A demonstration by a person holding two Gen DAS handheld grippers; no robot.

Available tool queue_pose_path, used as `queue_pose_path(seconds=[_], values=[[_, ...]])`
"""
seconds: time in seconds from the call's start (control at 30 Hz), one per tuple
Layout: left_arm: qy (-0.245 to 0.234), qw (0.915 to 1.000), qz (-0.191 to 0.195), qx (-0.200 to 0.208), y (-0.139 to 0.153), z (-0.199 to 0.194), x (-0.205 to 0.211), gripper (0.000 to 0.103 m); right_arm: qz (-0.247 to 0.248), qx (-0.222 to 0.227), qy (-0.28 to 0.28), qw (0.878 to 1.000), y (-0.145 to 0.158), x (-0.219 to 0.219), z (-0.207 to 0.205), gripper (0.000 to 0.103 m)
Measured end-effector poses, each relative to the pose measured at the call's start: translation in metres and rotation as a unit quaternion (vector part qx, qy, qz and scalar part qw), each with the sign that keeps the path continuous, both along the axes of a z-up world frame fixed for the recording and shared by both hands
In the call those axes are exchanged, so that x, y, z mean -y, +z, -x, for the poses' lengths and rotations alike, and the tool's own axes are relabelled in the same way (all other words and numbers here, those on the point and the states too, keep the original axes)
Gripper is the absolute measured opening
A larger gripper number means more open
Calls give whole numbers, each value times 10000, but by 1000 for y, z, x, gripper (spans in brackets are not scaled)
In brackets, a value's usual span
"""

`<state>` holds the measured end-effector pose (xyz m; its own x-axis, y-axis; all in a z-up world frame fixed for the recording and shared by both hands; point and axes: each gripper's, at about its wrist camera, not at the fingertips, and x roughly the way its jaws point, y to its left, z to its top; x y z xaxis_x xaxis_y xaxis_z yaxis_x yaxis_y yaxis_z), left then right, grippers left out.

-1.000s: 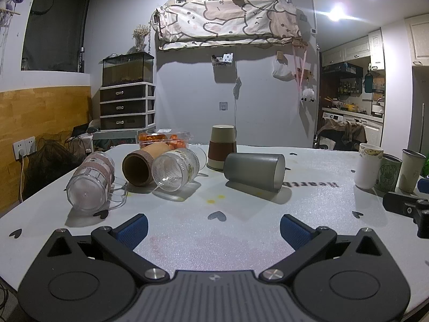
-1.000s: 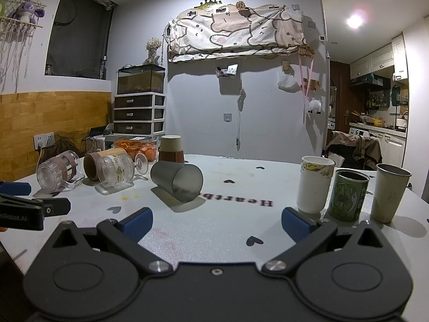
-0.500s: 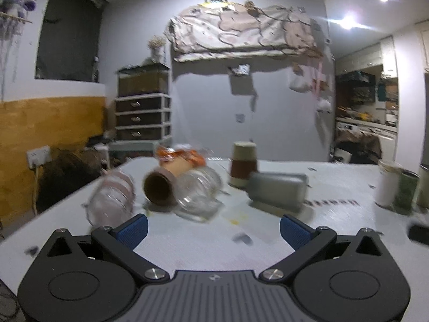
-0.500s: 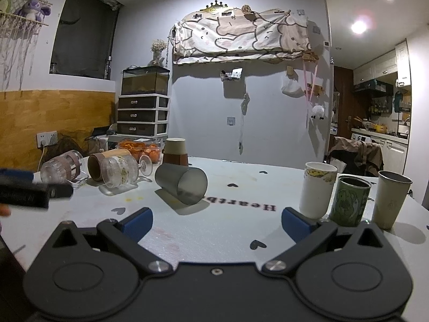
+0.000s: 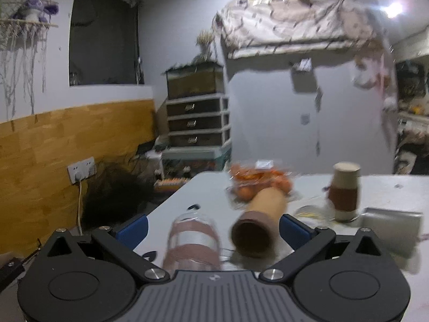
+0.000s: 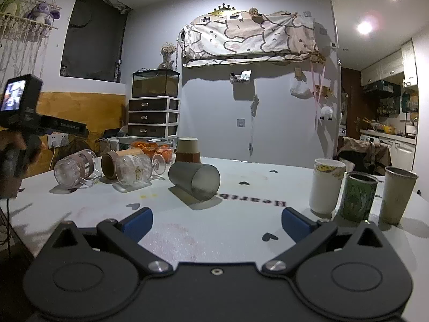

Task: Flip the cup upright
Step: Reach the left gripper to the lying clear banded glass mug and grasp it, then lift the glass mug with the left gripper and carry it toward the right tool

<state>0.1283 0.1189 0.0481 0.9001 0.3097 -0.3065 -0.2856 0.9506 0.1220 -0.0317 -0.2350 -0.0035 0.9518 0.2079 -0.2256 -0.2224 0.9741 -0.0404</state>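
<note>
Several cups lie on their sides on the white table (image 6: 241, 230): a clear mug with pink bands (image 6: 76, 165) (image 5: 191, 241), a brown paper cup (image 6: 112, 162) (image 5: 257, 222), a ribbed clear glass (image 6: 134, 169) and a grey tumbler (image 6: 197, 181) (image 5: 391, 228). A brown-sleeved cup (image 6: 187, 150) (image 5: 344, 194) stands upside down behind them. My left gripper (image 5: 213, 228) is open and empty, close over the pink-banded mug and the brown cup. My right gripper (image 6: 217, 221) is open and empty, in front of the grey tumbler.
Three upright cups stand at the right: white (image 6: 325, 185), green (image 6: 358, 197) and grey (image 6: 396, 194). A clear box of oranges (image 6: 150, 147) sits at the table's back. The left gripper's body and the hand holding it (image 6: 20, 123) show at the left.
My left gripper has swung left and forward toward the pink-banded mug and brown cup; its view is blurred. My right gripper has hardly moved. No cup has moved.
</note>
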Motion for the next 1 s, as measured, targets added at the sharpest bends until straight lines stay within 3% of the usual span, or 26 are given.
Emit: queue_pose_path(seconds=[0.13,0.33,0.37,0.43,0.47,0.7,1.0], values=[[-81,9979,207,-601,-10,-30,-25,102,-16,-43,39,10000,-2,-3,-1,103],[202,9899,457,-1325,-36,-62,-47,102,-26,-71,40,10000,-4,-1,-1,103],[273,9885,488,-1403,-40,-65,-49,99,-26,-75,33,10000,-4,-1,-1,103],[311,9860,619,-1515,-47,-68,-54,83,-29,-82,26,10000,-4,-1,-2,103],[267,9846,793,-1537,-49,-67,-58,75,-34,-91,21,10000,-5,-1,-2,103],[102,9851,974,-1412,-53,-47,-55,75,-71,-106,9,9999,-5,2,-3,103],[-772,9834,1104,-1218,-53,13,-15,74,-140,-72,-60,9999,-4,6,-3,103]])
